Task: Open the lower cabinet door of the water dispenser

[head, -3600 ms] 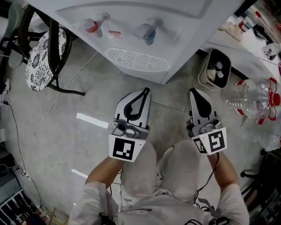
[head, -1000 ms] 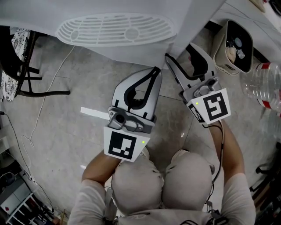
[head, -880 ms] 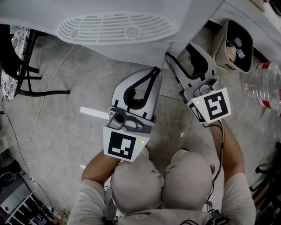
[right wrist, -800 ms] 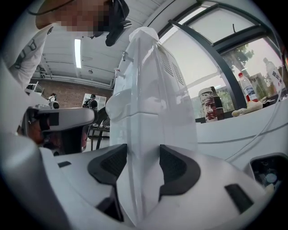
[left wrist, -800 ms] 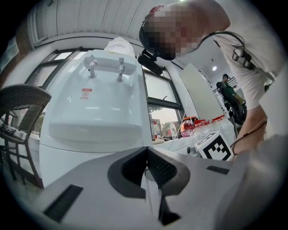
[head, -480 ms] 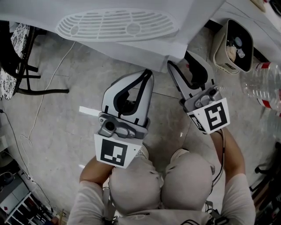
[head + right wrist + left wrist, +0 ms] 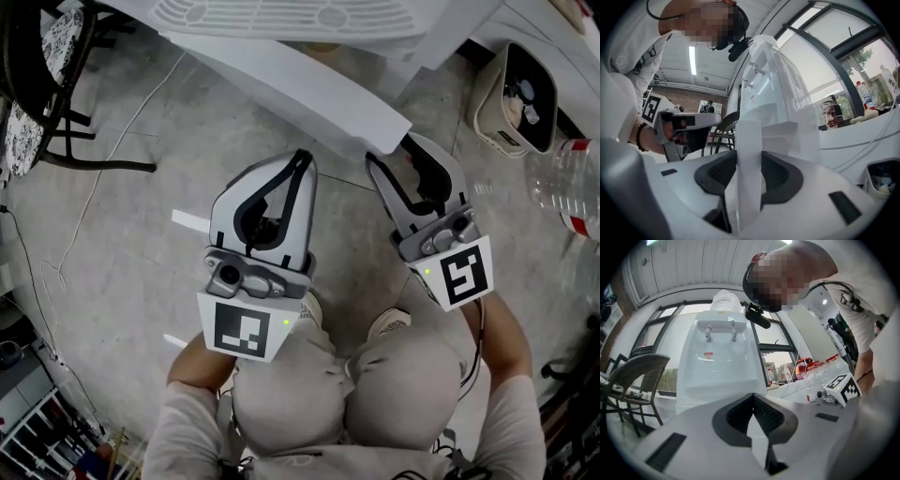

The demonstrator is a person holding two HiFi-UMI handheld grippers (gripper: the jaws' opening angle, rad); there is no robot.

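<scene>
- Since a second ago the cabinet door (image 7: pixel 300 89) has swung out from the water dispenser (image 7: pixel 281 13), and both grippers have drawn back towards the person's knees
- It now stands partly open below the dispenser's front, with its free edge between the jaws of the right gripper (image 7: pixel 392 155)
- Those jaws are closing, and the pads already press on both faces of the edge (image 7: pixel 749 164) (a pinch, probably because no handle shows)
- Beside it, the left gripper (image 7: pixel 302 159) has its jaws together on nothing, and it seems kept clear of the door's swing
- To the right a small bin (image 7: pixel 489 94) holds scraps of rubbish, and the contents of the clear bottle (image 7: pixel 553 183) beyond it cannot be told
</scene>
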